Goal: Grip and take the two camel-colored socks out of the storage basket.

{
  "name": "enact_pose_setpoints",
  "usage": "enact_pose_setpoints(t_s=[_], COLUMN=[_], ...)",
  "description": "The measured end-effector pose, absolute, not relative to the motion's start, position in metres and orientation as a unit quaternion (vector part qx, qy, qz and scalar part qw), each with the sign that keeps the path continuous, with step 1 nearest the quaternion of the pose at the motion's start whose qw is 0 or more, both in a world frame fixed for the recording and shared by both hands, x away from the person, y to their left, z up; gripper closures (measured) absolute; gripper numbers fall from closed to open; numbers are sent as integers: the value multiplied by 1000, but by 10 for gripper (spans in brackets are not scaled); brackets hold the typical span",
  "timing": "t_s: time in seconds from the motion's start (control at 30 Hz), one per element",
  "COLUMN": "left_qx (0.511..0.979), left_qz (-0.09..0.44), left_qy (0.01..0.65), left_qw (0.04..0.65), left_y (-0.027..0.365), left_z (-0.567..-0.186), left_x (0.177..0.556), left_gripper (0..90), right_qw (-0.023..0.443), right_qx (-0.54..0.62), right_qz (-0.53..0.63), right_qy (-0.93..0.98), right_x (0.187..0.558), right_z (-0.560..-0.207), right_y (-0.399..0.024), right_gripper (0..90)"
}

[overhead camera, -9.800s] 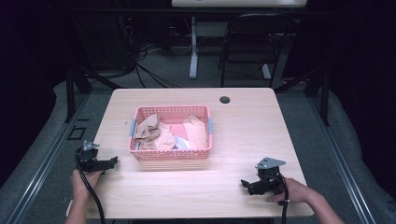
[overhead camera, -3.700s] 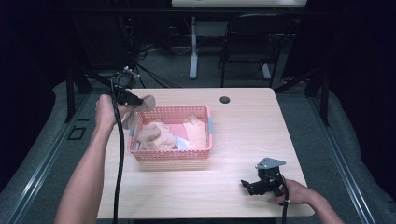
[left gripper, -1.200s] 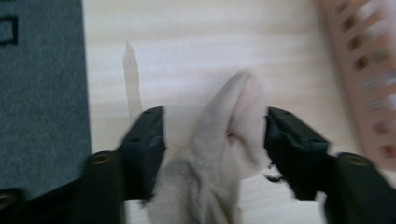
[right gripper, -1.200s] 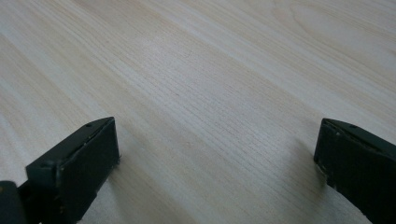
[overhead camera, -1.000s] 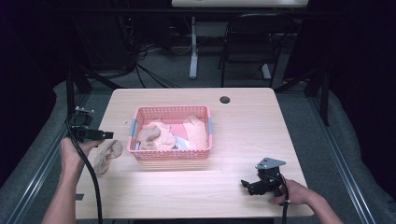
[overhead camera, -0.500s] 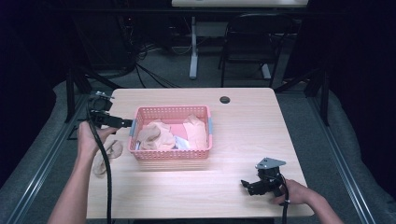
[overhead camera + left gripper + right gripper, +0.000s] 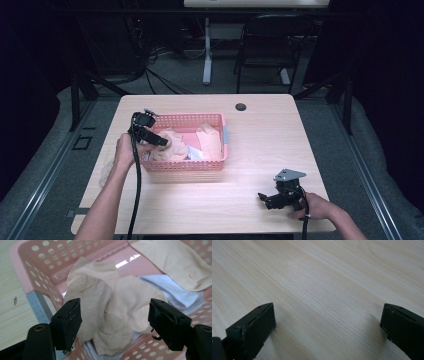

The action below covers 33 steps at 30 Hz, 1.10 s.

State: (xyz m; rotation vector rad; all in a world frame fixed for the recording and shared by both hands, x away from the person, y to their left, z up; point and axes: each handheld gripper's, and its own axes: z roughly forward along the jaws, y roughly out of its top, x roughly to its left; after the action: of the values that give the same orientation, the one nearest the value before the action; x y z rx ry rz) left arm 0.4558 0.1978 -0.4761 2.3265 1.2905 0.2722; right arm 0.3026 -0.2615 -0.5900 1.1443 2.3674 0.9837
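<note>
A pink perforated basket [image 7: 220, 150] sits mid-table and holds several socks. My left gripper [image 7: 162, 141] hangs over the basket's left end, jaws wide open above a crumpled beige sock [image 7: 110, 302] [image 7: 172, 150]. Nothing is between its jaws. A second beige sock [image 7: 170, 262] [image 7: 210, 140] and a white sock [image 7: 175, 290] lie further in the basket. A beige sock [image 7: 106, 172] lies on the table left of the basket, partly behind the left hand. My right gripper [image 7: 265, 198] rests on the table at the front right, open and empty, with bare wood [image 7: 324, 302] between its jaws.
A small black round disc [image 7: 241, 106] lies near the table's far edge. A black chair [image 7: 265, 55] and a white desk leg [image 7: 206, 55] stand beyond the table. The basket's left wall [image 7: 27, 272] with a blue-grey handle patch [image 7: 37, 307] is close under my left gripper.
My left gripper has swung from the table's left side up over the basket's left end, open. A beige sock now lies on the table left of the basket. The right gripper has not moved.
</note>
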Motion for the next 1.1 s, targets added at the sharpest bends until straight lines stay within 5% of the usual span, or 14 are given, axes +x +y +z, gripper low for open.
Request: enact_pose_setpoints(t_s=[0.17,0.57,0.87,1.1], left_qx=[858,853,863,859], left_qz=[86,80,80,74], left_qy=[459,494,489,498], left_qw=[216,146,98,96], left_y=[195,191,185,189], left_z=[-486,-499,-511,-514], left_x=[465,470,476,475], left_gripper=[408,542,790,853], right_qw=[165,164,164,164], right_qx=[397,396,396,397], right_qz=[343,342,342,343], right_qy=[835,836,836,835], right_x=[303,303,303,303], right_z=[-589,-589,-589,-589], right_y=[-261,-261,-261,-261], right_gripper=[0,0,0,0])
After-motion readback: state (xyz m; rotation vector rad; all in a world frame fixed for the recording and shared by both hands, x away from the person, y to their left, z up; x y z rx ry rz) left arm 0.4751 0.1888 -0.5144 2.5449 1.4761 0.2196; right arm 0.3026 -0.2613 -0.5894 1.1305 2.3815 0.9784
